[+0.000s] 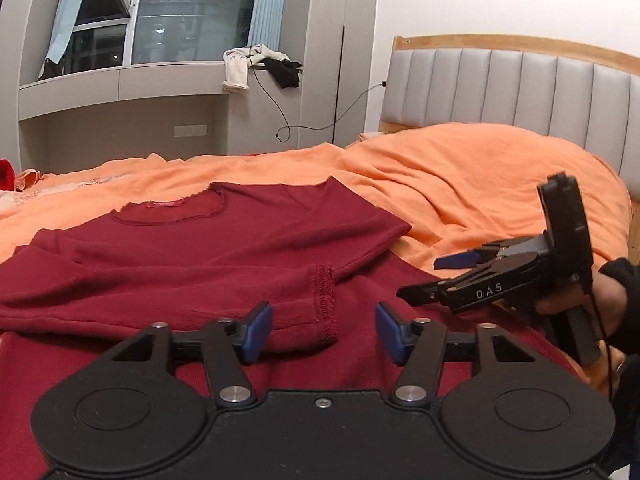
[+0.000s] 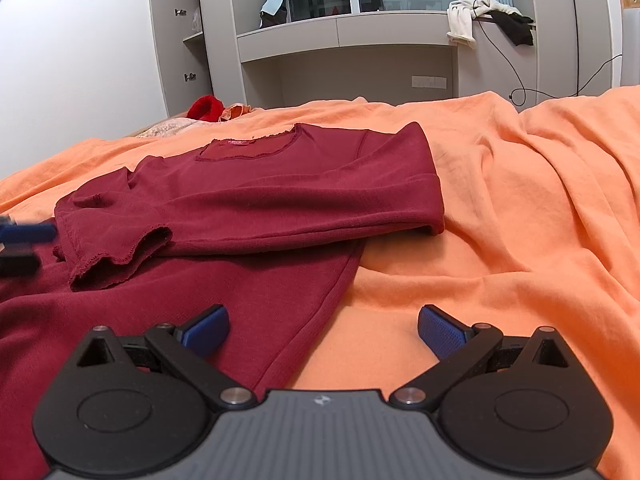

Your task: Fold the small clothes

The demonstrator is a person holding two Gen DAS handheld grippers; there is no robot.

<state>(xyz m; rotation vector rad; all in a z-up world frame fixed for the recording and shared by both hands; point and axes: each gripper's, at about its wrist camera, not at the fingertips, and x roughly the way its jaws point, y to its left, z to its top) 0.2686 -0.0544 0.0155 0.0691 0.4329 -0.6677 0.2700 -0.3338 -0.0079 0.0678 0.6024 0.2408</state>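
Observation:
A dark red long-sleeved shirt (image 1: pixel 208 248) lies flat on the orange bedspread (image 1: pixel 460 184), neckline away from me, with one sleeve folded across its body. The sleeve cuff (image 1: pixel 324 300) lies just ahead of my left gripper (image 1: pixel 323 334), which is open and empty above the shirt. In the right wrist view the shirt (image 2: pixel 280 184) lies ahead and to the left, its cuff (image 2: pixel 120 256) at the left. My right gripper (image 2: pixel 322 334) is open and empty, over the shirt's right side edge and the bedspread (image 2: pixel 500 220). It also shows in the left wrist view (image 1: pixel 424 276), open, at the right.
A grey padded headboard (image 1: pixel 520 92) stands at the back right. Grey cabinets and a window ledge (image 2: pixel 360 32) with white and black clothes (image 2: pixel 488 16) and a hanging cable stand beyond the bed. A red item (image 2: pixel 206 107) lies at the bed's far edge.

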